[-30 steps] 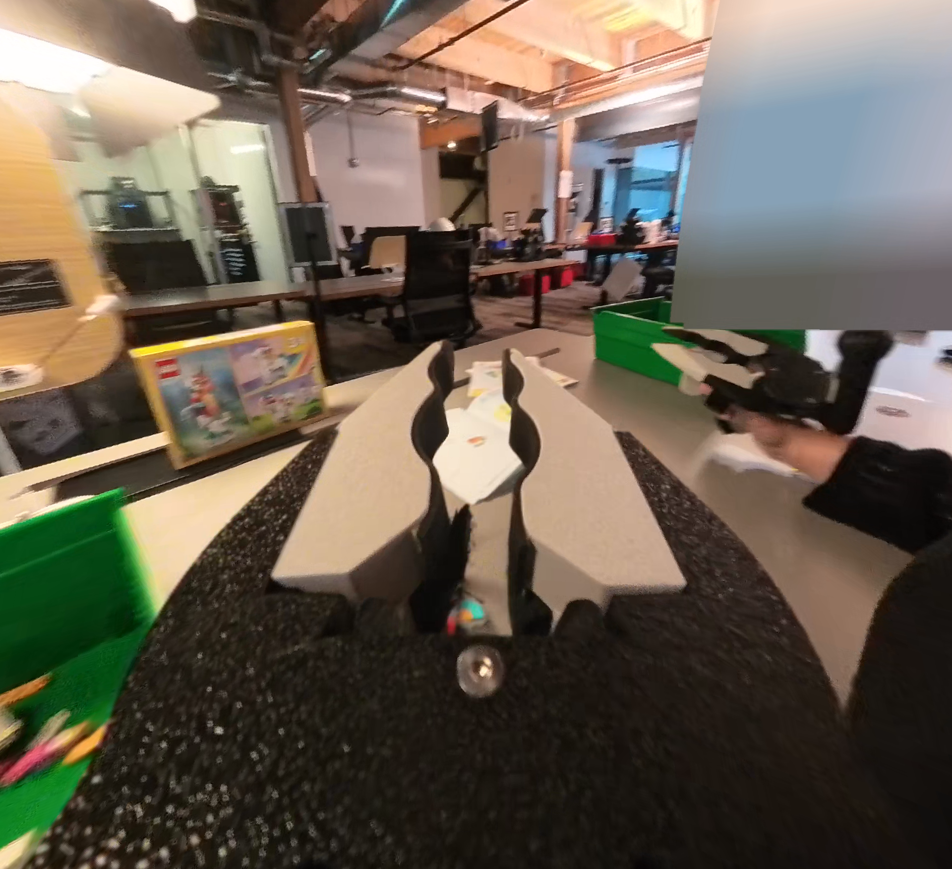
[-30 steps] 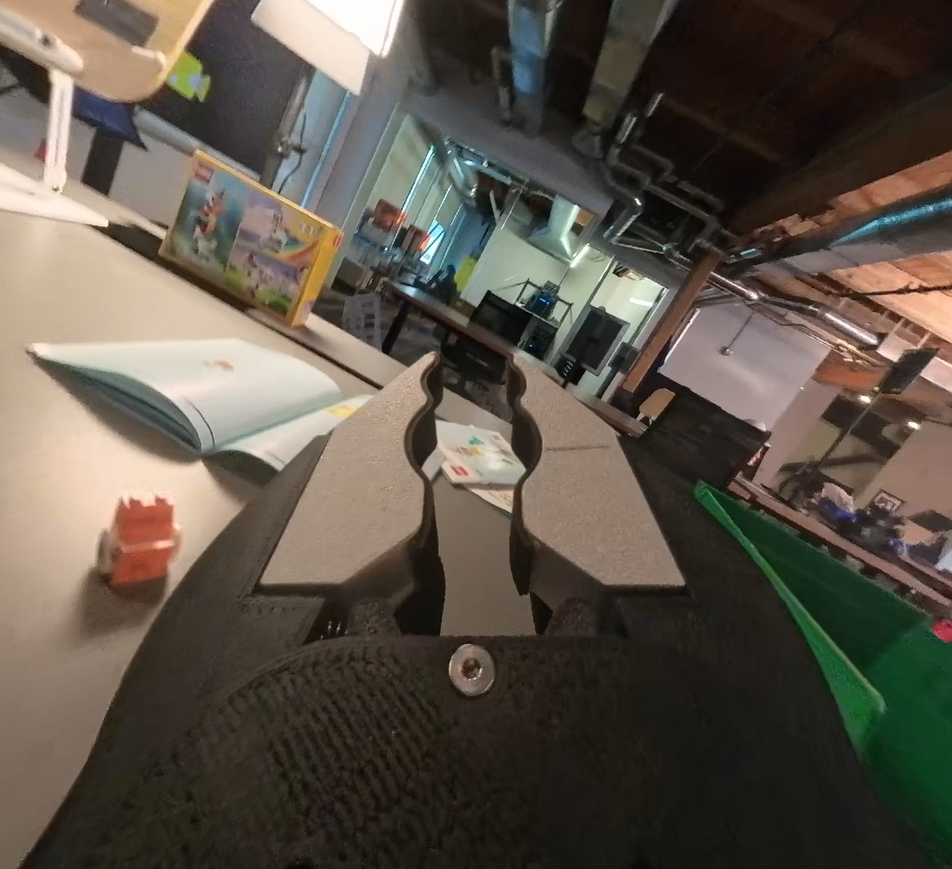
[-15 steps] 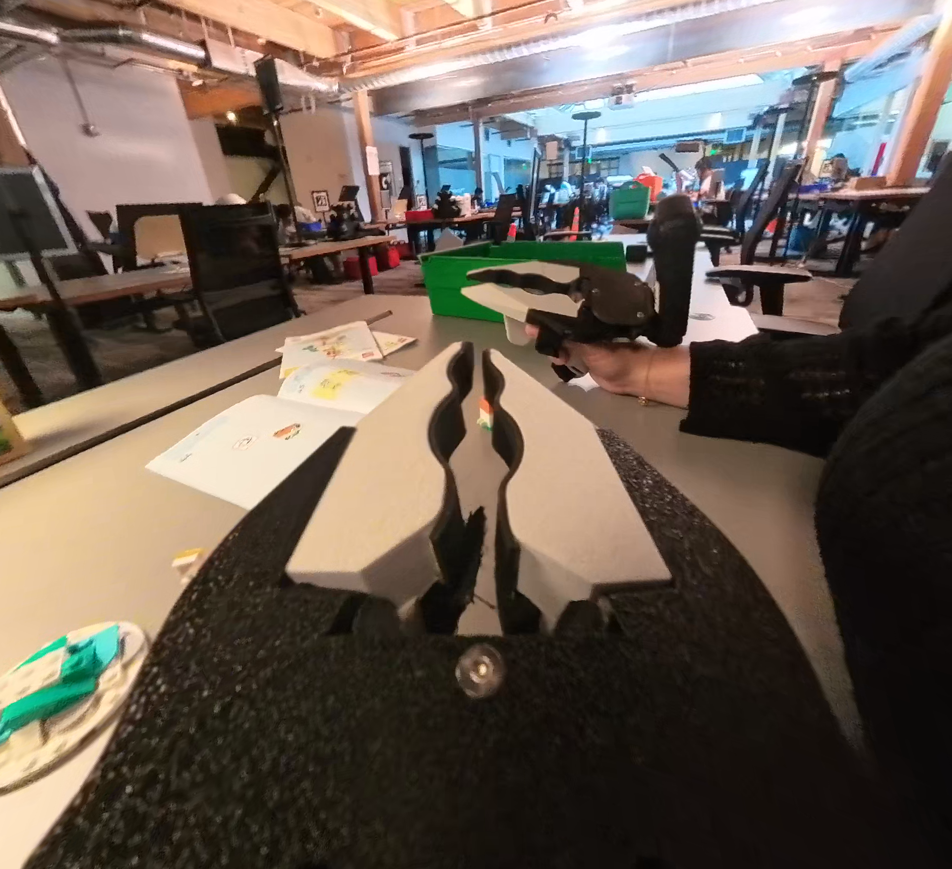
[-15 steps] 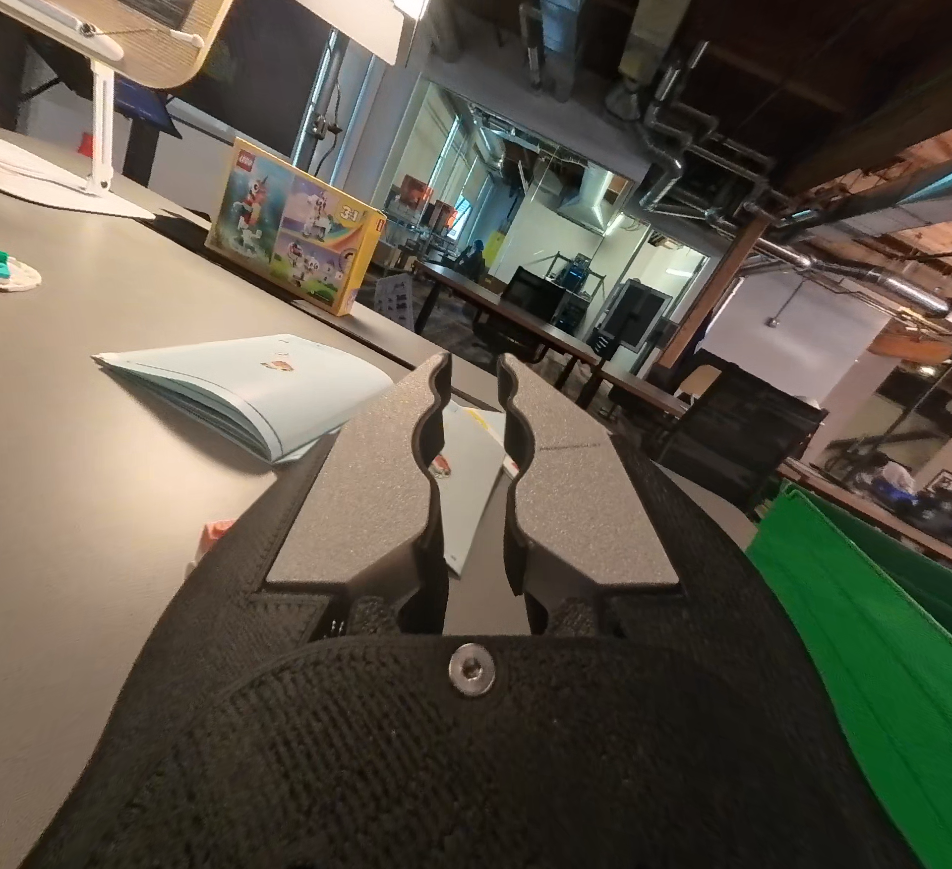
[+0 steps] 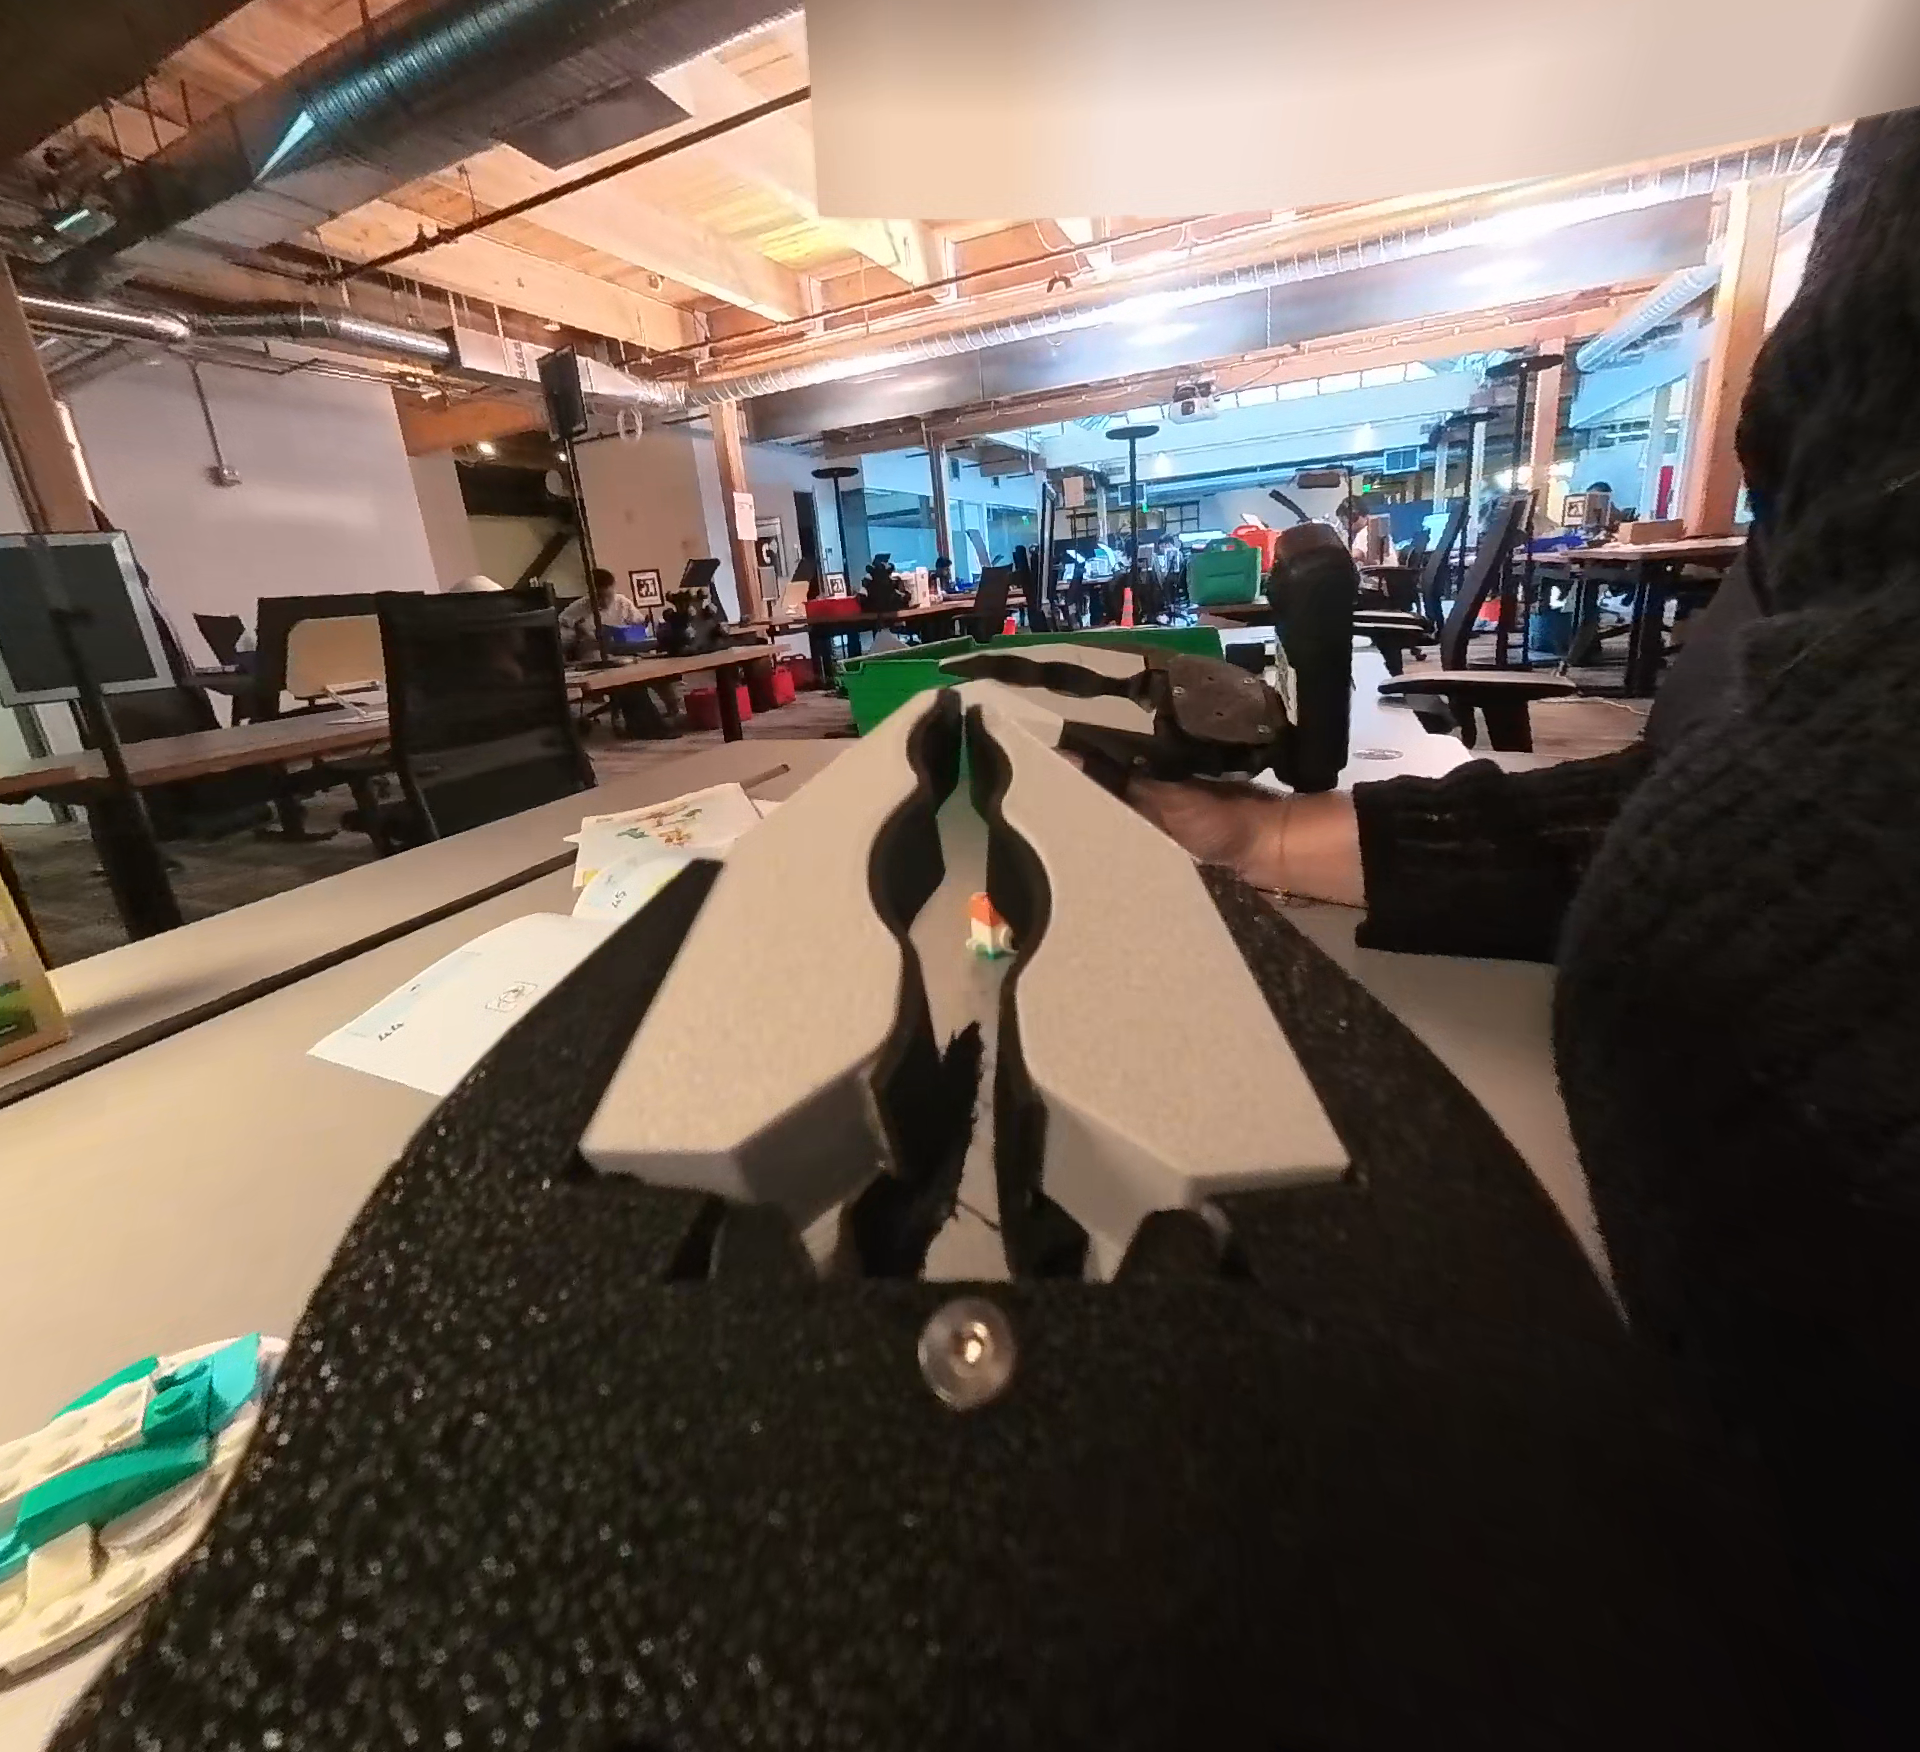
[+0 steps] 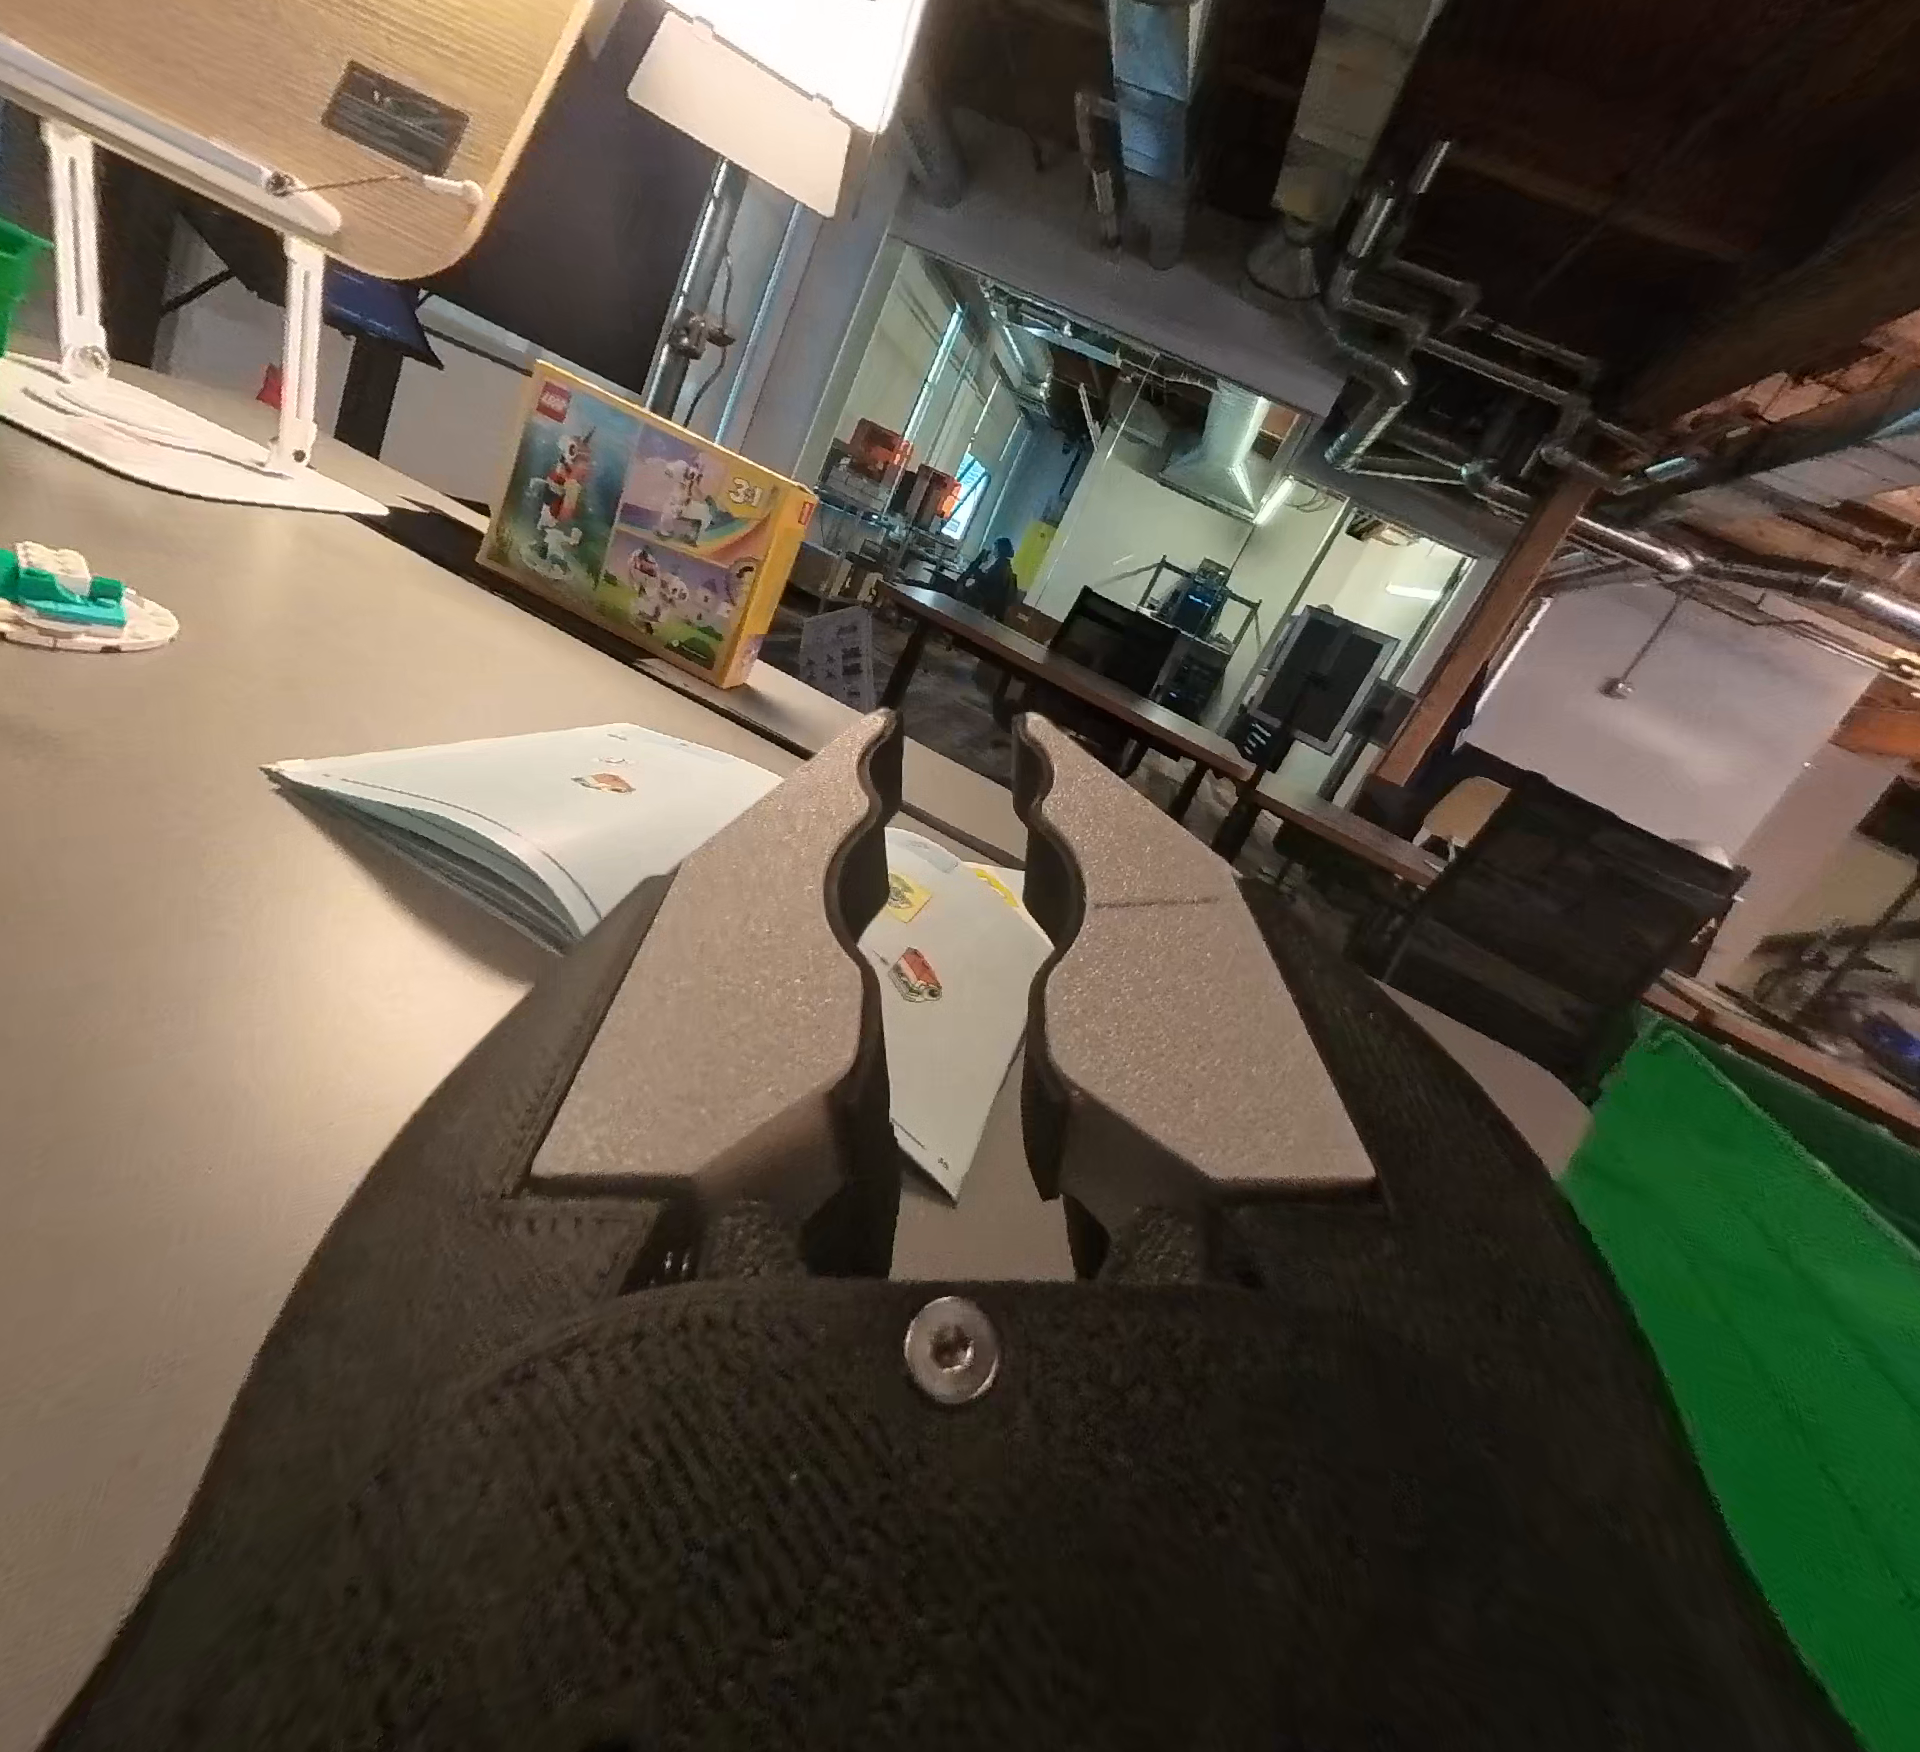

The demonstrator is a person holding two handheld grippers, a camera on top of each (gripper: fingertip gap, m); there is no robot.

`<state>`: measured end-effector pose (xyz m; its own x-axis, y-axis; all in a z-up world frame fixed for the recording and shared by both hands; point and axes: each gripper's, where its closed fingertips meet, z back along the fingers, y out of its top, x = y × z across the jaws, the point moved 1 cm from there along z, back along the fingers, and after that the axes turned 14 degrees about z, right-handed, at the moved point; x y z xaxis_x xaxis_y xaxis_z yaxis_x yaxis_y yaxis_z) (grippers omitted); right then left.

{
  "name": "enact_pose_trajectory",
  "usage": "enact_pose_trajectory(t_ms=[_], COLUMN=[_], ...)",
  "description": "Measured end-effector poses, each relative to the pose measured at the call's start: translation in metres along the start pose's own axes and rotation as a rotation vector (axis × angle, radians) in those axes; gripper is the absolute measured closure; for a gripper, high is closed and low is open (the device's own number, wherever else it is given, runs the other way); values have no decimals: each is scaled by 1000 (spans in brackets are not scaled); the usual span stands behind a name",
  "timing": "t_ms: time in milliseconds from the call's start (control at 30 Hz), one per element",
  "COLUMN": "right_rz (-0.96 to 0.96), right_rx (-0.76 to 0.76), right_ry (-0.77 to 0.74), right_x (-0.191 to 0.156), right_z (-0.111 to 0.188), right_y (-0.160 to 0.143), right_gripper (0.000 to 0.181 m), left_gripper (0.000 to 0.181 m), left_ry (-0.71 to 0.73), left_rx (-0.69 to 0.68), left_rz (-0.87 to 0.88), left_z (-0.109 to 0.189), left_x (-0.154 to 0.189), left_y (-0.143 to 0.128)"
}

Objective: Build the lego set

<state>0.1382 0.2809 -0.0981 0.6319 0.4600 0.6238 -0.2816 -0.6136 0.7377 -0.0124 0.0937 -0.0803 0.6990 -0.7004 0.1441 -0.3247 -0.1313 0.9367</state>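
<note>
Grey table, both grippers empty, small brick build lying ahead of the left jaws.

I read the left gripper (image 5: 964, 715) as nearly closed: its tips all but meet and grip nothing. Seen through the gap between its jaws, a small orange, white and green brick piece (image 5: 988, 925) sits on the table (image 5: 187, 1183), untouched. Below and left of those jaws lies a round white plate with teal bricks (image 5: 94, 1463). My right gripper (image 6: 954, 734) holds a narrow gap, empty. An open instruction booklet (image 6: 540, 793) lies under and left of its jaws, the yellow set box (image 6: 649, 523) stands beyond them, and a green bin (image 6: 1766, 1287) sits to their right.
</note>
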Motion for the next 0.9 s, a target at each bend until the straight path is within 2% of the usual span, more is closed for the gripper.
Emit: enact_pose_trajectory(t_ms=[900], right_rz=[43], right_rx=[-12], right_ry=[12], right_x=[-4], right_z=[0], right_y=[-1], right_gripper=[164], left_gripper=[181], left_ry=[-22], left_rx=[-89], left_rz=[11], left_z=[-3], left_x=[3], left_y=[-16])
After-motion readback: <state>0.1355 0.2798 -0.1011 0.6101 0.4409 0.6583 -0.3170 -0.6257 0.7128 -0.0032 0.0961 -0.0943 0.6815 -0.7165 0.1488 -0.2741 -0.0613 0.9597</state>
